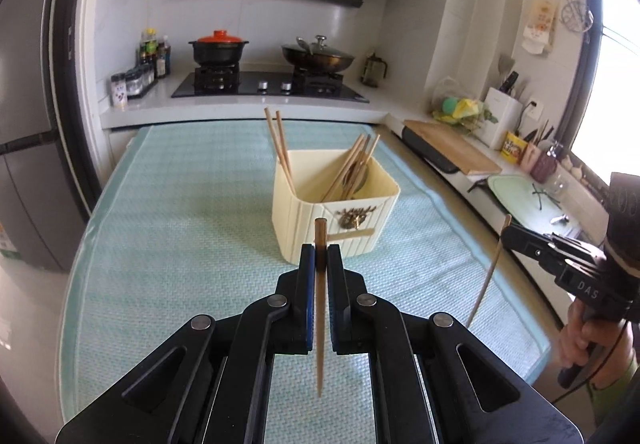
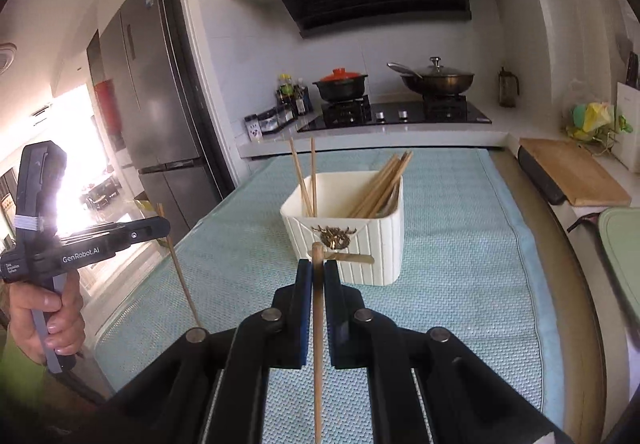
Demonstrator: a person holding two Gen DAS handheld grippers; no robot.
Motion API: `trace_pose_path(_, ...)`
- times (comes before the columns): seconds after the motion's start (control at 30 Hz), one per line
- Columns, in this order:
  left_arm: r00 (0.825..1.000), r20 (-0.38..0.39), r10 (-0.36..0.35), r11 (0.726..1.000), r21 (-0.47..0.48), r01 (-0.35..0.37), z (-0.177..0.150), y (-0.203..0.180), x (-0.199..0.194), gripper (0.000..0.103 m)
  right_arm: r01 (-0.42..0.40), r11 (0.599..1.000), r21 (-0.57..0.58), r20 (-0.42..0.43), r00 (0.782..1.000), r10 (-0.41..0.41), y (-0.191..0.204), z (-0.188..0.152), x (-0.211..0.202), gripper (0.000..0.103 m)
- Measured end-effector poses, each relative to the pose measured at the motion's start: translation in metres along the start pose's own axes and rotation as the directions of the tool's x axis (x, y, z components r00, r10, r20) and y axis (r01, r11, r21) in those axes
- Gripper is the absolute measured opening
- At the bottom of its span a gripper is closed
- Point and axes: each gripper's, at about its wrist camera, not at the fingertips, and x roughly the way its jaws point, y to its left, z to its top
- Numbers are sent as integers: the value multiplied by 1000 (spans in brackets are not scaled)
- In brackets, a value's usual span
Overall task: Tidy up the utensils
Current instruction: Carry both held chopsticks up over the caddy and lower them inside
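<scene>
Each claw, left claw (image 1: 321, 250) and right claw (image 2: 318, 268), grips one chopstick (image 1: 320, 308) (image 2: 317, 344) upright, long axis vertical, with the utensil holder (image 1: 336, 216) straight ahead on the table (image 1: 180, 224), roughly equidistant.

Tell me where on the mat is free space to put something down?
The teal mat is bare left of the cream utensil box, and in front of it toward both claws. Crowded: the box's inside, full of chopsticks, and the right counter by the cutting board.
</scene>
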Motion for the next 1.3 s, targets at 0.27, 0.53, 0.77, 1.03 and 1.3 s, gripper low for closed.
trace_pose_path(0.27, 1000, 28, -11, 1000, 7, 11, 7, -15, -17, 4, 42, 997, -65, 119, 992, -34, 20, 12, -23, 6)
trace_pose_path(0.53, 999, 41, -14, 1000, 20, 13, 10, -26, -23, 4, 34, 997, -71, 154, 988, -22, 28, 19, -30, 6)
trace_pose_path(0.77, 998, 60, -25, 999, 27, 23, 17, -31, -30, 4, 36, 996, -79, 171, 985, -22, 31, 23, -37, 6)
trace_pose_path(1.03, 997, 68, -42, 998, 53, 39, 31, -34, -35, 4, 33, 996, -89, 183, 983, -17, 33, 35, -38, 6)
trace_pose_path(1.3, 993, 110, -42, 998, 59, 35, 69, -27, -39, 4, 38, 995, -96, 217, 976, -17, 26, 72, -33, 6)
